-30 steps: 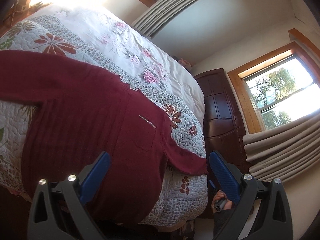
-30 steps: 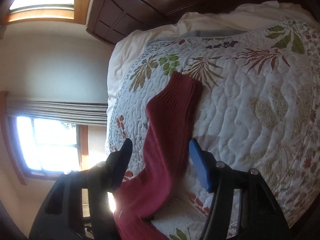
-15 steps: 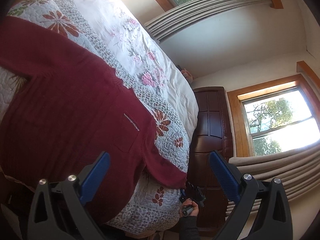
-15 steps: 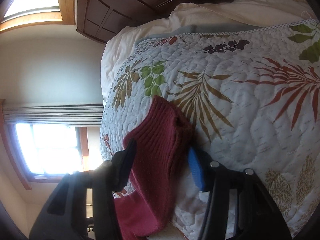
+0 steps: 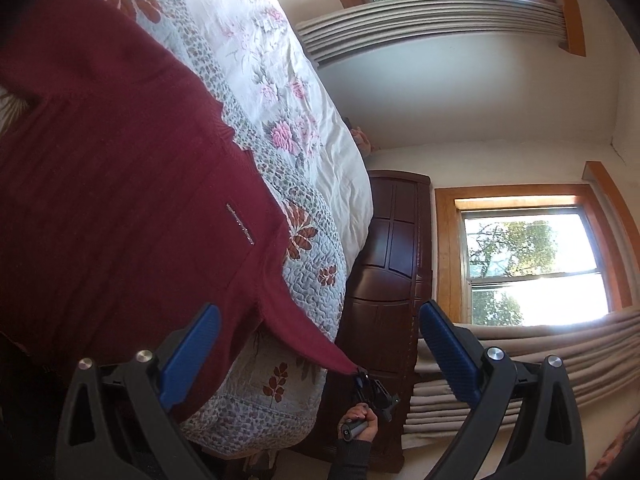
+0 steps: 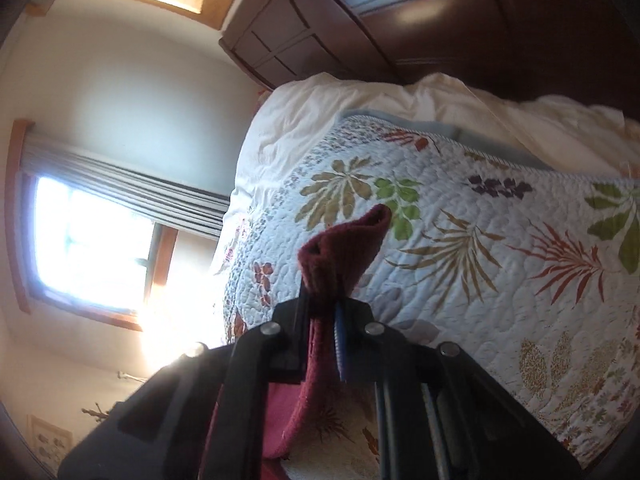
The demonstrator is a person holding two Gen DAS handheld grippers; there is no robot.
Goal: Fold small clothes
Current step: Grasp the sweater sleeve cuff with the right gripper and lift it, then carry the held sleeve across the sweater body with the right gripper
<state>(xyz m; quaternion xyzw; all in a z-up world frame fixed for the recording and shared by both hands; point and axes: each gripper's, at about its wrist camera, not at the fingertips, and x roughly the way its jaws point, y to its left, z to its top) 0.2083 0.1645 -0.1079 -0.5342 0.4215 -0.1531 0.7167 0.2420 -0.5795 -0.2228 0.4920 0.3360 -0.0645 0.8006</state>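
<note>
So here's where we're at: the dark red sweater [image 5: 120, 208] is spread across the floral quilt [image 5: 316, 276] on the bed, covering most of the near side in the left wrist view. One sleeve [image 5: 304, 340] is stretched out past the quilt's edge, off the side of the bed, and its cuff is pinched in our right tool [image 5: 362, 380], which shows up small down there with the hand [image 5: 360, 426] gripping its handle.

From the right wrist view that right tool [image 6: 324, 312] is clamped tight on the cuff [image 6: 344, 248], with the ribbed end sticking up past the jaws and the rest of the sleeve hanging back underneath. The quilt lies just beyond it, and the white sheet [image 6: 360, 104] runs up to the dark wooden headboard [image 6: 400, 12].

Our left tool [image 5: 316, 344] has its blue pads spread wide with nothing between them. It hangs above the sweater's lower part near the bed edge; we can't tell if it's touching the fabric.

Room-wise: the bed drops off right beside a dark wooden panel [image 5: 388, 264], so the gap there is tight. Past that there's a wall with a window [image 5: 532, 264] and bunched curtains [image 5: 520, 360]. No containers anywhere, just bed and sweater.
</note>
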